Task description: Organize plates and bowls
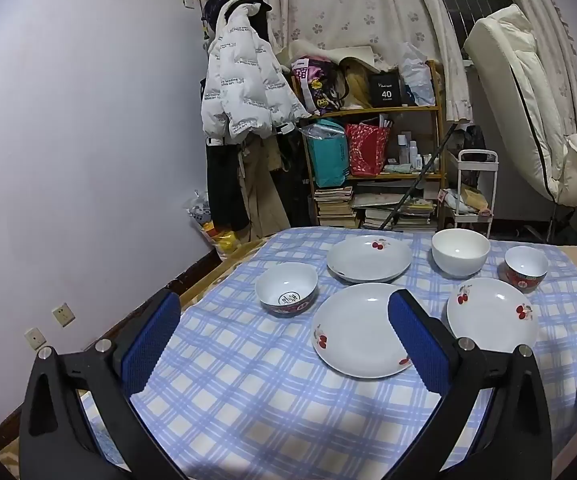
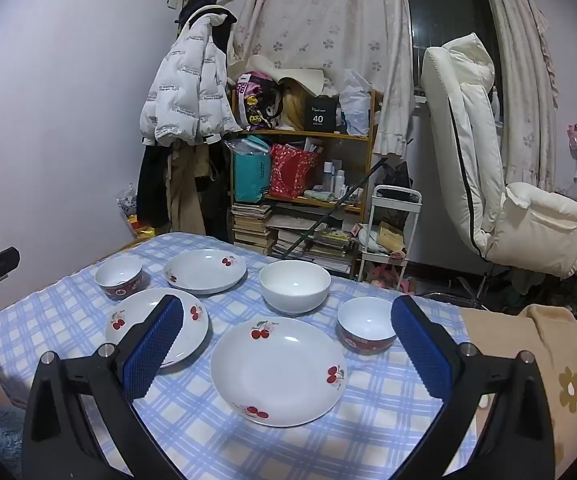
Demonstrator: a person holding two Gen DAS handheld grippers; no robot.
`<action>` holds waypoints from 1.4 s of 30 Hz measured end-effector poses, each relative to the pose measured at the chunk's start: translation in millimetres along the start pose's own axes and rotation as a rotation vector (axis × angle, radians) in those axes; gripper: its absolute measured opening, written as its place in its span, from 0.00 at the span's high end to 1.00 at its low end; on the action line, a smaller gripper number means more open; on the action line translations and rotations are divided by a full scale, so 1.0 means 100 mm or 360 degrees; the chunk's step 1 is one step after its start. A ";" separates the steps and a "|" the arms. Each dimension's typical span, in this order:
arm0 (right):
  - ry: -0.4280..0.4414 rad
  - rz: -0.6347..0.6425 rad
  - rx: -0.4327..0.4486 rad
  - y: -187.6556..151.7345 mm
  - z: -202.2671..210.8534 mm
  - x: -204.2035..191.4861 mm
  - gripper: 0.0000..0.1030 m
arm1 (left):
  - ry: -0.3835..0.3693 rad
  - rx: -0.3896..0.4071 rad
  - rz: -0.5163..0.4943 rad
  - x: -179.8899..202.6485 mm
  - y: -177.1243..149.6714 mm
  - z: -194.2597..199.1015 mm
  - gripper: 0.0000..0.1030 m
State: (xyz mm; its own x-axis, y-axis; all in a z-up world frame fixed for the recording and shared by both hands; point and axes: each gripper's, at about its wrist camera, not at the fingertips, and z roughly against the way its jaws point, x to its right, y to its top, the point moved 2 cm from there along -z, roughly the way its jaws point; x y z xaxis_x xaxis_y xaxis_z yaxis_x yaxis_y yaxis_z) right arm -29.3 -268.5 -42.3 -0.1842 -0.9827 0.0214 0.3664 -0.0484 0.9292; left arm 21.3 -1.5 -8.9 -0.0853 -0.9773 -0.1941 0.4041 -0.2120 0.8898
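Basically nothing was held: my left gripper (image 1: 284, 320) stood spread wide with only tablecloth and plate behind the pads, and my right gripper (image 2: 286, 326) stood just as wide, also empty. Both hovered short of the crockery on the blue checked tablecloth (image 2: 368, 420).

Layout from the right wrist view, clock face centred on the near cherry plate (image 2: 278, 372):
- second cherry plate (image 2: 192, 322) at 10 o'clock, partly behind my left-hand pad
- far cherry plate (image 2: 204, 270) at 11 o'clock
- plain white bowl (image 2: 294, 286) at 12 o'clock
- small red-banded bowl (image 2: 366, 328) at 2 o'clock, just beside the plate rim
- other red-banded bowl (image 2: 119, 276) far at 10 o'clock

All six sat apart, none stacked.

Handling, my guess: glazed ceramic, so stiff, fairly heavy for its size, slick on rubber pads, and chippable if knocked together. Plates were shallow with a raised lip; I'd have pinched the rim on the nearest edge, one pad over and one under, and kept it level. Bowls looked deeper; the wall at the rim, one pad inside and one outside, seemed the safest hold. The white bowl looked widest, probably best as the base of a bowl stack. Setting down needed to be slow, ceramic on ceramic.
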 end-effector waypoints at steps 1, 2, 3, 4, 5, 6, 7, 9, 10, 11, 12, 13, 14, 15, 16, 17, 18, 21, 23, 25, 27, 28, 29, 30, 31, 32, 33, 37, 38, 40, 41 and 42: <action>0.0002 0.0000 -0.0001 0.00 0.00 0.00 0.00 | 0.0000 -0.0003 -0.0002 0.01 0.00 -0.02 0.01; 0.0002 0.0000 0.0002 0.00 0.00 0.00 0.00 | 0.0001 0.0003 0.0006 0.01 0.01 -0.03 0.01; 0.0001 0.0003 0.0002 0.00 0.00 -0.01 0.00 | -0.0005 0.0026 0.0033 -0.02 0.00 -0.02 0.01; 0.0001 0.0006 0.0002 0.00 0.00 -0.01 0.00 | -0.0016 0.0024 0.0027 -0.04 0.01 -0.01 0.01; 0.0002 0.0009 0.0002 0.00 -0.01 -0.01 0.00 | -0.0014 0.0025 0.0027 -0.04 0.01 -0.02 0.01; 0.0000 0.0001 0.0008 0.00 0.00 -0.01 0.00 | -0.0007 0.0034 0.0031 -0.03 0.01 0.00 0.01; 0.0001 0.0001 0.0008 0.00 0.00 -0.01 0.00 | -0.0007 0.0042 0.0036 -0.05 0.01 0.01 0.01; 0.0001 -0.0002 0.0008 0.00 0.00 0.00 0.00 | 0.0007 0.0047 0.0039 -0.04 0.02 0.01 0.01; -0.0002 0.0006 0.0009 0.00 0.01 -0.01 0.00 | 0.0005 0.0047 0.0042 -0.07 0.04 0.01 0.01; -0.0001 0.0004 0.0012 0.00 0.01 -0.01 0.00 | 0.0010 0.0048 0.0043 -0.07 0.05 0.01 0.01; 0.0003 0.0005 0.0011 0.00 0.01 -0.01 0.00 | 0.0018 0.0048 0.0037 -0.05 0.05 0.01 0.01; 0.0009 0.0004 0.0015 0.00 0.01 -0.01 0.00 | 0.0020 0.0050 0.0037 -0.07 0.05 0.03 0.01; 0.0014 0.0005 0.0017 0.00 0.01 -0.02 0.00 | 0.0017 0.0050 0.0041 -0.08 0.04 0.03 0.01; 0.0013 0.0007 0.0018 -0.01 0.01 -0.02 0.00 | 0.0014 0.0051 0.0038 -0.08 0.04 0.02 0.01; 0.0013 0.0006 0.0019 0.00 0.01 -0.02 0.00 | 0.0019 0.0050 0.0046 -0.07 0.04 0.03 0.01; 0.0015 0.0006 0.0020 0.00 0.01 -0.02 0.00 | 0.0019 0.0052 0.0046 -0.08 0.04 0.03 0.01; 0.0013 0.0004 0.0021 -0.01 0.02 -0.02 0.00 | 0.0018 0.0053 0.0045 -0.10 0.05 0.03 0.01; 0.0020 0.0004 0.0021 -0.02 0.01 -0.01 0.00 | 0.0021 0.0052 0.0042 -0.08 0.04 0.04 0.01; 0.0030 0.0005 0.0016 0.00 0.04 0.01 0.00 | 0.0018 0.0056 0.0042 -0.09 0.04 0.04 0.01; 0.0024 0.0007 0.0014 0.03 0.05 0.00 0.00 | 0.0026 0.0061 0.0037 -0.03 0.01 0.05 0.01; 0.0025 0.0007 0.0015 0.02 0.05 -0.02 0.00 | 0.0025 0.0065 0.0030 -0.01 0.01 0.05 0.01; 0.0021 0.0007 0.0015 0.03 0.05 -0.02 0.00 | 0.0025 0.0065 0.0031 -0.01 0.01 0.05 0.01; 0.0020 0.0006 0.0014 0.03 0.05 -0.02 0.00 | 0.0024 0.0066 0.0031 -0.02 0.01 0.05 0.01; 0.0019 0.0004 0.0015 0.03 0.05 -0.03 0.00 | 0.0023 0.0069 0.0029 -0.01 0.00 0.06 0.01; 0.0018 0.0002 0.0016 0.04 0.05 -0.03 0.00 | 0.0022 0.0073 0.0027 0.00 0.00 0.06 0.01; 0.0017 0.0000 0.0017 0.05 0.05 -0.04 0.00 | 0.0021 0.0075 0.0024 0.00 0.00 0.07 0.01; 0.0020 0.0003 0.0015 0.05 0.05 -0.03 0.00 | 0.0022 0.0077 0.0022 0.00 0.00 0.07 0.01; 0.0020 0.0002 0.0018 0.04 0.06 -0.02 0.00 | 0.0022 0.0074 0.0026 0.00 0.00 0.07 0.01; 0.0021 0.0002 0.0018 0.04 0.06 -0.01 0.00 | 0.0020 0.0074 0.0026 0.00 0.00 0.07 0.01; 0.0020 0.0001 0.0023 0.04 0.06 -0.01 0.00 | 0.0018 0.0079 0.0025 0.00 0.00 0.08 0.01; 0.0021 0.0002 0.0025 0.05 0.07 -0.01 0.00 | 0.0018 0.0081 0.0022 0.01 0.00 0.09 0.01; 0.0021 -0.0001 0.0025 0.03 0.04 0.04 0.00 | 0.0017 0.0082 0.0019 0.01 0.00 0.10 0.01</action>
State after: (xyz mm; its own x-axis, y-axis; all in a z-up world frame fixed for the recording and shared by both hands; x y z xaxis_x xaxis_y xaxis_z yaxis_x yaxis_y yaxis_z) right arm -32.8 -271.7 -37.8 -0.1724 -0.9849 0.0160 0.3518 -0.0464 0.9349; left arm 12.3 -3.0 -4.8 -0.0708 -0.9797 -0.1876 0.3573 -0.2005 0.9122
